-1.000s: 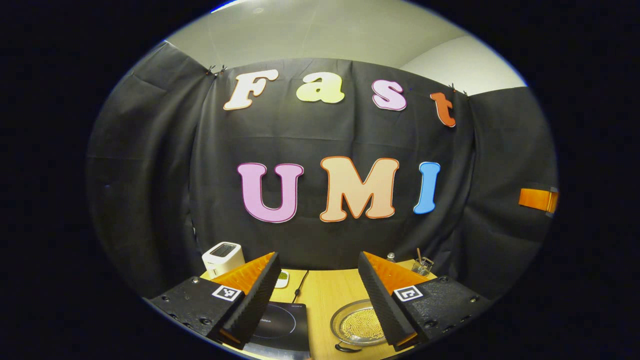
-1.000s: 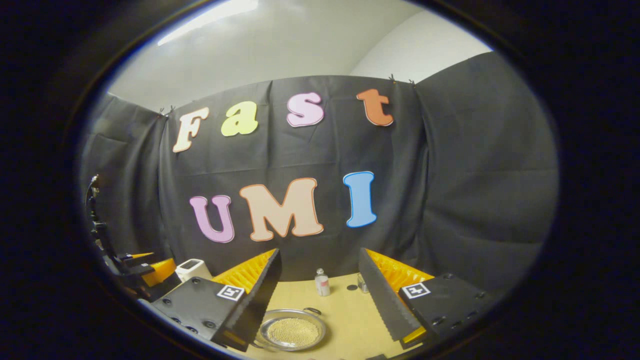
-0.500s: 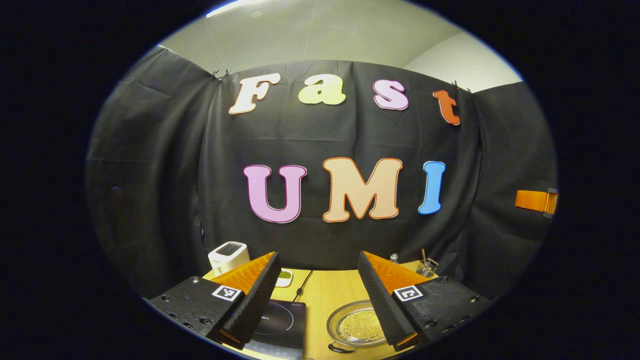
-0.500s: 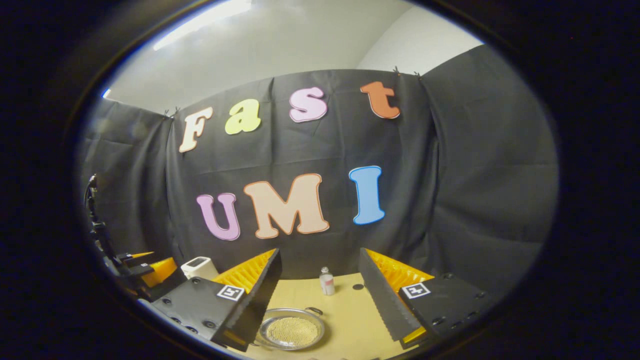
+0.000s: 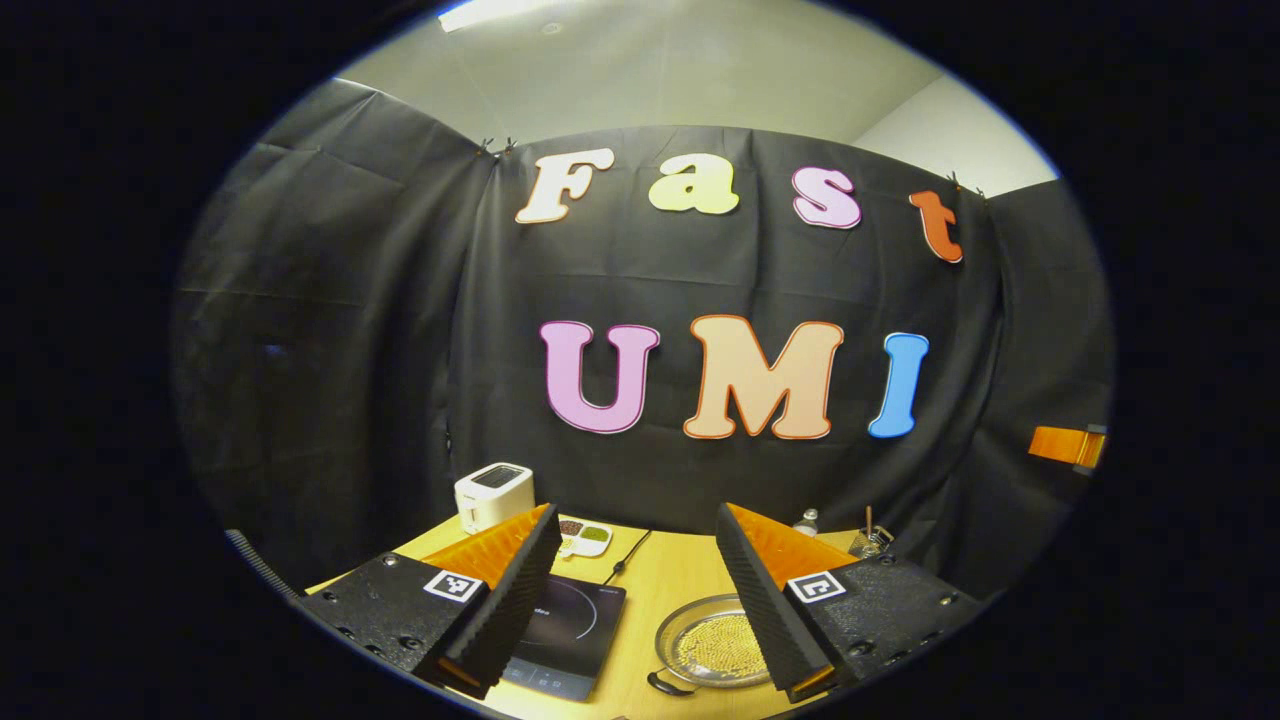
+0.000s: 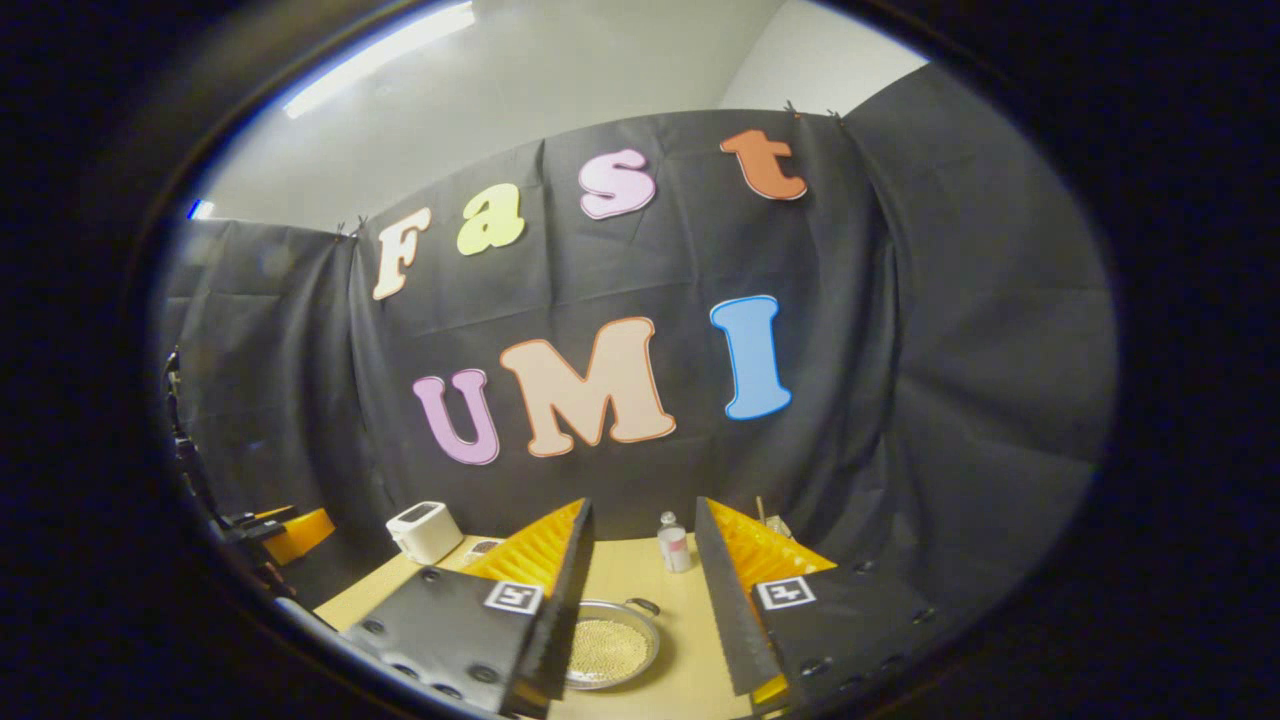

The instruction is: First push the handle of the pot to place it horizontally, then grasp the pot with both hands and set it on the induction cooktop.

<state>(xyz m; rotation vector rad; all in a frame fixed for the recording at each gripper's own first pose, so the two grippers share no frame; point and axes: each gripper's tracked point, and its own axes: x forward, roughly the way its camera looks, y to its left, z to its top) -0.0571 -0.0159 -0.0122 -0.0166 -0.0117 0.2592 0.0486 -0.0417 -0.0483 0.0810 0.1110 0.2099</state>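
Left gripper (image 5: pixel 635 590): jaws wide apart, clamped on nothing, held above the table (image 5: pixel 670 570) and pitched only slightly down, so its view takes in mostly the wall. Just under and ahead of its left finger sits the induction cooktop (image 5: pixel 570 635), flat, bare top, cord running off the far edge. Under its right finger is the pot (image 5: pixel 712 650), shallow, glass-lidded, full of small pale beads; one dark handle (image 5: pixel 662 685) pokes out on the near-left side, so my read is the handle push isn't done yet. Pot and cooktop sit just beside each other, apart, a short lateral carry. Right gripper (image 6: pixel 640 600): jaws open but noticeably narrower, nothing between them, also hovering high and rolled a bit. Pot (image 6: pixel 610 648) lies between and below its fingers, with a handle (image 6: pixel 645 606) showing on the far-right rim. Looks like a staging pose: both grippers up and clear, sighting the pot before descent. Further out: white toaster (image 5: pixel 492 495) back-left, small dish of seeds (image 5: pixel 585 537) behind the cooktop, small bottle (image 6: pixel 673 545) far side.
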